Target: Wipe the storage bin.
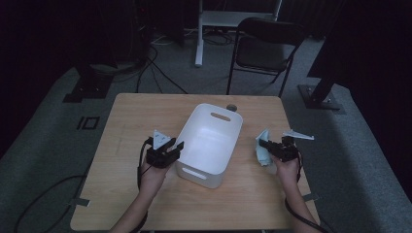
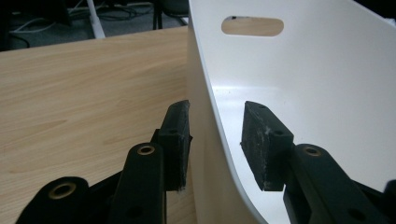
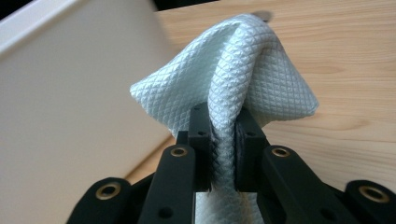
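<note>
Desk (image 1: 126, 194), wooden; white bin (image 1: 210, 141) at centre, empty, its left wall between the parted fingers (image 2: 177, 144) of the left gripper (image 1: 171, 148), pads not pressing. Pale blue cloth (image 1: 263, 151) right of bin, bunched, pinched by right gripper (image 1: 262, 143), forearm low, gripper pointing at the bin. Best handled: firmer hold on wall before bringing cloth over the rim.

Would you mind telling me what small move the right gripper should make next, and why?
Probably carry the cloth sideways over the white bin. The right gripper pinches it beside the bin's outer wall, while the left gripper straddles the far rim, pads apart.
</note>
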`<move>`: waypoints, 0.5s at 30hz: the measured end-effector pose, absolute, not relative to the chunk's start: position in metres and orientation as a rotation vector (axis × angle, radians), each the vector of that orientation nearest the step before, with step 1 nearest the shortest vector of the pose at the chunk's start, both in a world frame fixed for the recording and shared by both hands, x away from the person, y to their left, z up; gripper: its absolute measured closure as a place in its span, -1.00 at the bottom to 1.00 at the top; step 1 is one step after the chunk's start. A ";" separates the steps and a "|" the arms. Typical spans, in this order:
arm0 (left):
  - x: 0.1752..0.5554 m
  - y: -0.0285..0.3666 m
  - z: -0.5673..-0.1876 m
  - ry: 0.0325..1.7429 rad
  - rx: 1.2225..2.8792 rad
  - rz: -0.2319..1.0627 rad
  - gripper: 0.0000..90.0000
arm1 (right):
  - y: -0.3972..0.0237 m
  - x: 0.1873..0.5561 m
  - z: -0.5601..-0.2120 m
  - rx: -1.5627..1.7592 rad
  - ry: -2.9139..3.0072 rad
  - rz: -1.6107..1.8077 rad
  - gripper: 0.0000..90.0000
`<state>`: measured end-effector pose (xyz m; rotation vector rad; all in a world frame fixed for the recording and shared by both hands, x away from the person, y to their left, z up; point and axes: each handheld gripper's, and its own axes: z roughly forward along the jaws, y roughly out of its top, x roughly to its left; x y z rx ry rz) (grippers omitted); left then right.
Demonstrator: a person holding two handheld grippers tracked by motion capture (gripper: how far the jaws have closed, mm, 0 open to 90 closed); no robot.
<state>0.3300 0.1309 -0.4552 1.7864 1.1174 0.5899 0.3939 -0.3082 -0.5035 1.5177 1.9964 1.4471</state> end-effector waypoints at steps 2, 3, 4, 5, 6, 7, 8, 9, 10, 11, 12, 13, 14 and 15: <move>0.329 0.132 -0.453 1.109 1.773 0.573 0.26 | -0.311 0.399 -0.506 1.546 2.008 1.445 0.42; 0.329 0.133 -0.452 1.109 1.771 0.569 0.19 | -0.311 0.401 -0.506 1.546 2.007 1.454 0.37; 0.329 0.134 -0.452 1.106 1.763 0.559 0.13 | -0.311 0.401 -0.506 1.546 2.007 1.450 0.32; 0.328 0.135 -0.452 1.108 1.757 0.549 0.08 | -0.311 0.401 -0.505 1.542 2.006 1.450 0.27; 0.328 0.136 -0.451 1.110 1.753 0.548 0.02 | -0.311 0.401 -0.503 1.539 2.004 1.454 0.23; 0.328 0.136 -0.451 1.110 1.753 0.548 -0.02 | -0.311 0.400 -0.502 1.534 1.999 1.454 0.20; 0.328 0.138 -0.451 1.111 1.748 0.536 -0.08 | -0.311 0.399 -0.499 1.519 1.993 1.453 0.13; 0.328 0.139 -0.451 1.098 1.762 0.515 -0.14 | -0.311 0.398 -0.498 1.512 1.992 1.457 0.08; 0.328 0.140 -0.451 1.089 1.770 0.489 -0.26 | -0.311 0.397 -0.496 1.501 1.994 1.464 0.01; 0.328 0.141 -0.451 1.090 1.770 0.483 -0.30 | -0.311 0.396 -0.495 1.494 1.993 1.461 -0.06; 0.327 0.142 -0.451 1.083 1.769 0.477 -0.36 | -0.310 0.394 -0.493 1.481 1.988 1.461 -0.14; 0.326 0.143 -0.451 1.078 1.768 0.471 -0.40 | -0.309 0.392 -0.492 1.466 1.985 1.462 -0.18; 0.325 0.144 -0.451 1.074 1.762 0.466 -0.41 | -0.309 0.390 -0.490 1.463 1.981 1.462 -0.25; 0.324 0.145 -0.450 1.071 1.761 0.459 -0.46 | -0.308 0.388 -0.489 1.453 1.979 1.474 -0.36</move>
